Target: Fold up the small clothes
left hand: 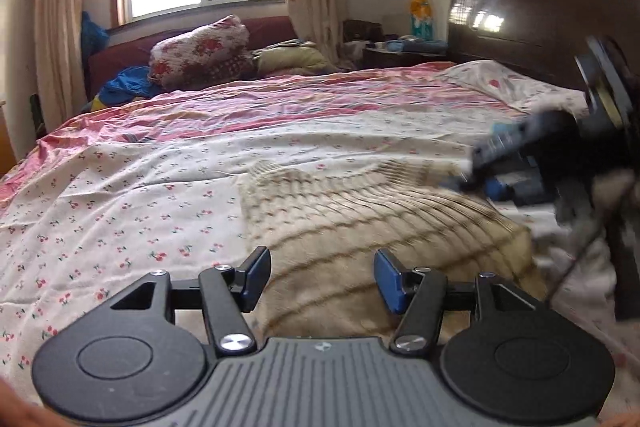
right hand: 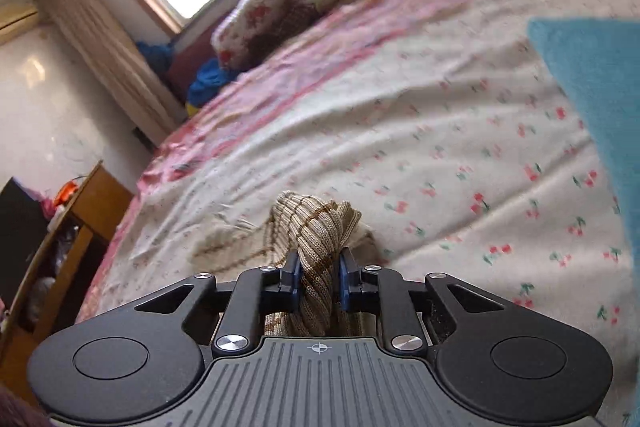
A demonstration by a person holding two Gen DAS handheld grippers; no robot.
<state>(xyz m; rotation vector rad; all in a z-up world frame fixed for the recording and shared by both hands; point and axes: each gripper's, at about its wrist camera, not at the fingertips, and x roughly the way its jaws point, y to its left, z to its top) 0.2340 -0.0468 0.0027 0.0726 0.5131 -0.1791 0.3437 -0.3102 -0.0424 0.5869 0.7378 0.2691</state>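
Observation:
A beige ribbed knit garment (left hand: 360,219) with brown stripes lies on the cherry-print bedsheet (left hand: 120,195). My left gripper (left hand: 322,277) is open and empty, its blue-padded fingers just above the garment's near part. My right gripper (right hand: 319,273) is shut on a bunched fold of the same knit garment (right hand: 320,227) and holds it lifted above the sheet (right hand: 440,147). The right gripper also shows, blurred, at the right of the left wrist view (left hand: 520,155), over the garment's far right side.
A blue cloth (right hand: 600,99) lies on the bed at the right. A dark wooden headboard (left hand: 540,19) stands at the right. A floral bundle (left hand: 200,47) and pillows sit by the window. A wooden cabinet (right hand: 68,235) stands off the bed's left side.

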